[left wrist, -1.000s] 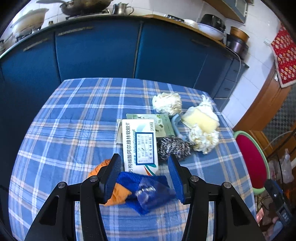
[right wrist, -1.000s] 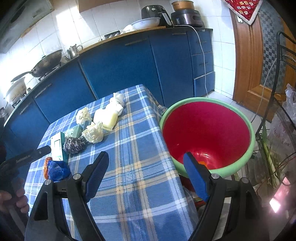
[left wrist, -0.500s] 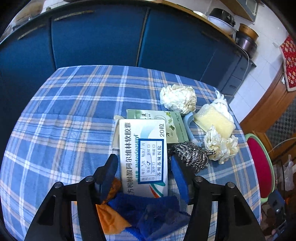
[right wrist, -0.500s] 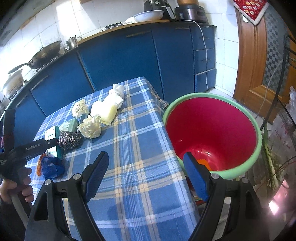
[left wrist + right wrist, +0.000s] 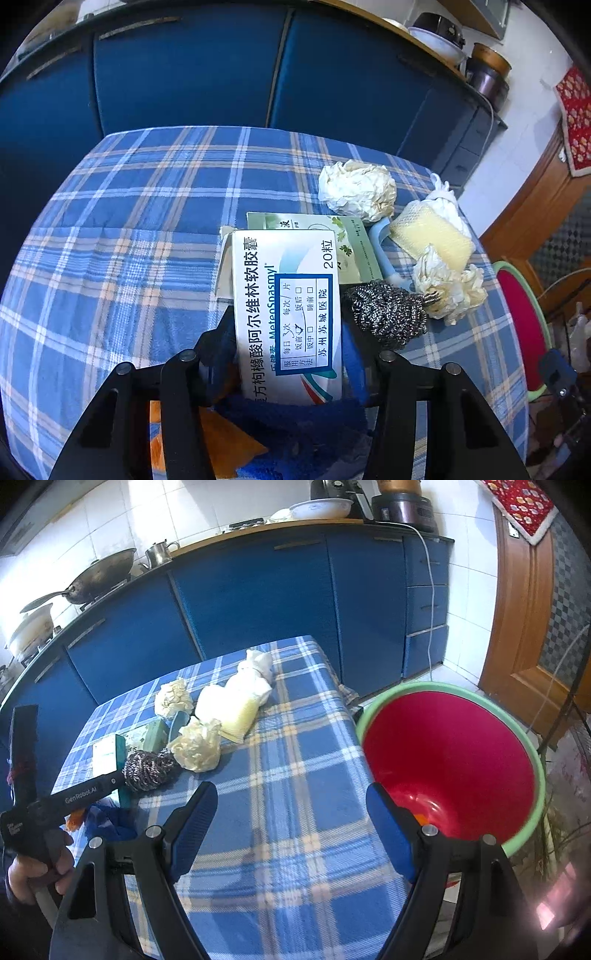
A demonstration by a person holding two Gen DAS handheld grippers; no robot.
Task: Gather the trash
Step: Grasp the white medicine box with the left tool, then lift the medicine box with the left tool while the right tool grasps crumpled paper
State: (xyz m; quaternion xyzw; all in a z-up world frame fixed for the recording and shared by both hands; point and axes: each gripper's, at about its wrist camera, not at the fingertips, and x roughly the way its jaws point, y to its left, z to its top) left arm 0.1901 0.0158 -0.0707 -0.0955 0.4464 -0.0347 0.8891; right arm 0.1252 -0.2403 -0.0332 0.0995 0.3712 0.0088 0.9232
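On the plaid-covered counter (image 5: 129, 240), the trash sits bunched toward the right-hand edge. The left half of the cloth is bare, open room right up to the blue cabinets (image 5: 184, 74) behind.

The left tool (image 5: 286, 325) has just been closing its jaws, and the white medicine box (image 5: 288, 295) lies between them. The pads sit against its two long sides and appear to press on it, though the near end of the box hides the contact itself. Just right of the box rests a steel scourer (image 5: 388, 314). Beyond it lie a green box (image 5: 347, 243), two crumpled paper balls (image 5: 356, 190) and a yellow sponge (image 5: 432, 240) close to the counter's right edge. Under the tool's fingers lie a dark blue cloth (image 5: 295, 417) and an orange wrapper (image 5: 221, 443).

The right wrist view gives what the left cannot: the red bin (image 5: 443, 746) with its green rim, standing just off the counter's corner, mouth tilted toward the camera. The left view catches only a sliver of it. The right view also shows a hand (image 5: 33, 867) gripping the left tool's handle.

The right tool (image 5: 290, 794) hangs wide open and empty over the counter's near right part — one finger over cloth, the other in front of the bin.
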